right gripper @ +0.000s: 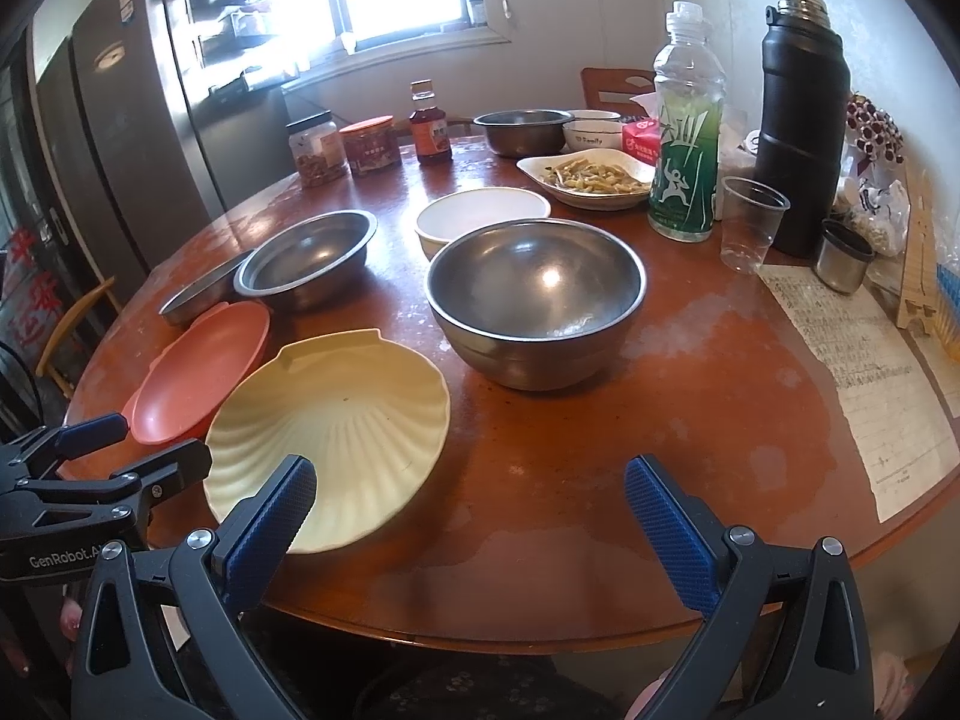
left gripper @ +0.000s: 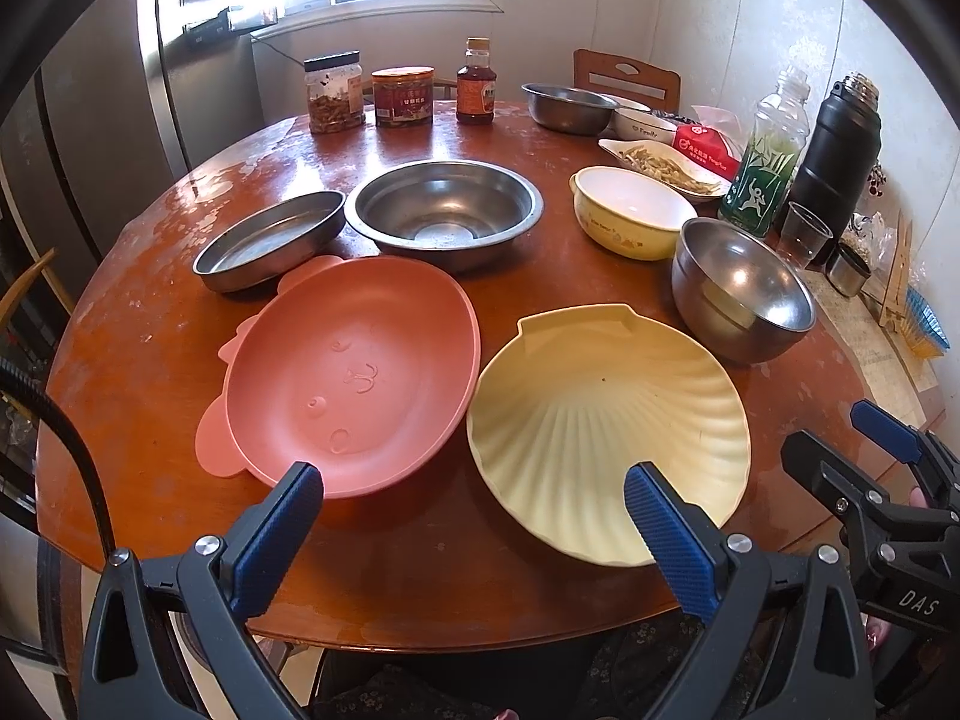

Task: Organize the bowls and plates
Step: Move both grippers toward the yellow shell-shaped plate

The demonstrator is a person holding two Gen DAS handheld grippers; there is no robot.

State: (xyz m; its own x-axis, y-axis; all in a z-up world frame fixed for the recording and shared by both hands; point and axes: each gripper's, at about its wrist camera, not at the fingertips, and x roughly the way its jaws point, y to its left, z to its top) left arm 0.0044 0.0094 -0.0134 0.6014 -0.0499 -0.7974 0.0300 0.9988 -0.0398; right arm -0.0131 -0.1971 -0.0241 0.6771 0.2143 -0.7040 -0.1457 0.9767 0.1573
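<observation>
On the round brown table (left gripper: 150, 324) lie a pink bear-shaped plate (left gripper: 351, 378) and a pale yellow shell-shaped plate (left gripper: 606, 426), side by side near the front edge. Behind them sit a shallow steel dish (left gripper: 270, 240), a wide steel bowl (left gripper: 444, 210), a deep steel bowl (left gripper: 741, 288) and a yellow-and-white bowl (left gripper: 630, 210). My left gripper (left gripper: 474, 531) hangs open just short of the two plates. My right gripper (right gripper: 471, 525) is open above the table's front edge, its left finger over the shell plate (right gripper: 330, 432). Neither holds anything.
At the back stand jars (left gripper: 334, 93), a sauce bottle (left gripper: 476, 81), another steel bowl (left gripper: 567, 105) and a white dish of food (right gripper: 591, 177). On the right are a green bottle (right gripper: 684, 132), a black flask (right gripper: 801, 114), a plastic cup (right gripper: 750, 222) and a paper sheet (right gripper: 864, 372).
</observation>
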